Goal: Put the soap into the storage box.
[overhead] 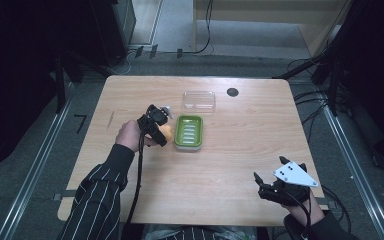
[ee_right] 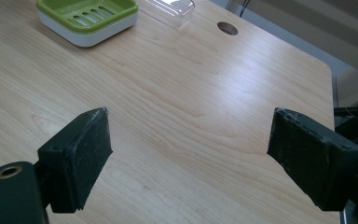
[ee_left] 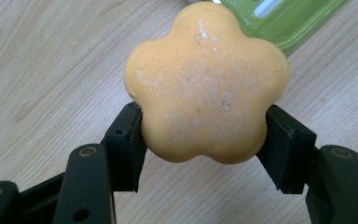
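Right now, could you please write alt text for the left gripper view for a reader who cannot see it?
An orange, flower-shaped soap is clamped between the left gripper's two black fingers, just above a light wooden table. A corner of a green soap dish shows at the top right, beyond the soap.

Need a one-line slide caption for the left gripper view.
Left tongs clamp an orange flower-shaped soap above the wooden table, green soap dish just beyond.

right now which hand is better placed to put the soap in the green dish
Left. The left gripper already clamps the orange soap right beside the green dish; the right gripper is open, far off near the table's edge.
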Available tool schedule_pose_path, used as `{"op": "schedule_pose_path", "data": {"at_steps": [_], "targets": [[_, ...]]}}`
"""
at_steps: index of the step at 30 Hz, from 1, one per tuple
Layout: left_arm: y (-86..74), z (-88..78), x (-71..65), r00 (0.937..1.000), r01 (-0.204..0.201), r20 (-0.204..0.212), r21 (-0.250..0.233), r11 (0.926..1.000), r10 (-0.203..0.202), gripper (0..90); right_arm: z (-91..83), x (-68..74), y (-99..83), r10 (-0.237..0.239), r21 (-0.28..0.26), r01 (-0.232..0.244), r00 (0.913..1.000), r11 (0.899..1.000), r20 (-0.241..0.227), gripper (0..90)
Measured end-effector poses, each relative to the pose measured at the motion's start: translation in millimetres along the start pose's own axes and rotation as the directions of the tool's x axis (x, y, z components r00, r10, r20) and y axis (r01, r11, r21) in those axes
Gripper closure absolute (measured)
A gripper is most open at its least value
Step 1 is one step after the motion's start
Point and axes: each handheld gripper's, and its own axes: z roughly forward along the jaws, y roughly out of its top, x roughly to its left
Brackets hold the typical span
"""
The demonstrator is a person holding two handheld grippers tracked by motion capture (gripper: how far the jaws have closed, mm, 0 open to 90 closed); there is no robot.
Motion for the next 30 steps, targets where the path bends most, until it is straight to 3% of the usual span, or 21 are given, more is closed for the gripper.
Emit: {"op": "schedule_pose_path", "data": {"at_steps": [15, 30], "targets": [[10.9, -5.2, 2.7, 0.9996, -0.025, -0.011, -0.020, 0.9995, 0.024, 39.3, 1.2, 0.8, 1.0, -0.004, 0.001, 0.004, 1.0000, 1.000, -0.006, 13.7], [33.5, -10.8, 1.6, 0.9975, -0.069, 0.013, -0.050, 0.9964, 0.070, 39.4, 2.3, 0.7, 1.3, -0.011, 0.002, 0.011, 0.9999, 1.000, -0.012, 13.7]]}}
